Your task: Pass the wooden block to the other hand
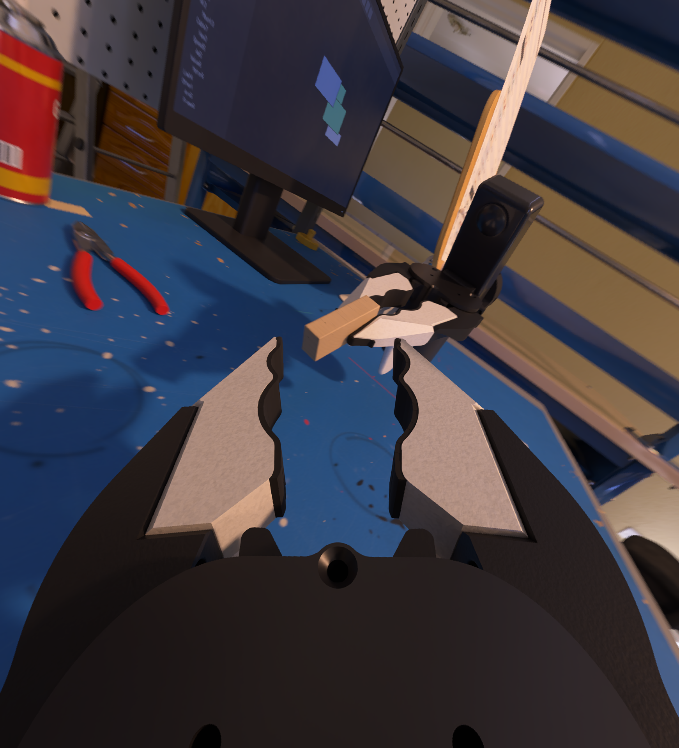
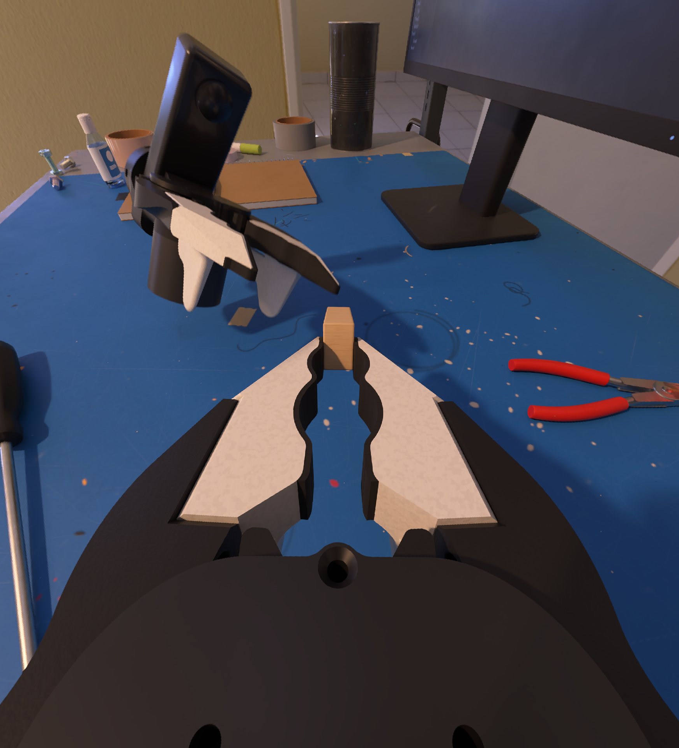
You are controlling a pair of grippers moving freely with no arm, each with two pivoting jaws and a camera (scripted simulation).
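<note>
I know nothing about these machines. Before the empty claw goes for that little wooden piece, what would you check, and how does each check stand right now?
1. Right gripper grips the wooden block firmly at its fingertips: ok.
2. Left gripper is open wide enough for the block: ok, the gap looks wider than the block.
3. Free end of the block sticks out for the taker: ok, most of its length is exposed.
4. Left gripper lined up with the block: not ok, the block sits just beyond and slightly off its fingertips.
5. Block held clear of the blue table: ok.
6. Red pliers and screwdriver out of the way: ok, both lie off to the sides.
</note>
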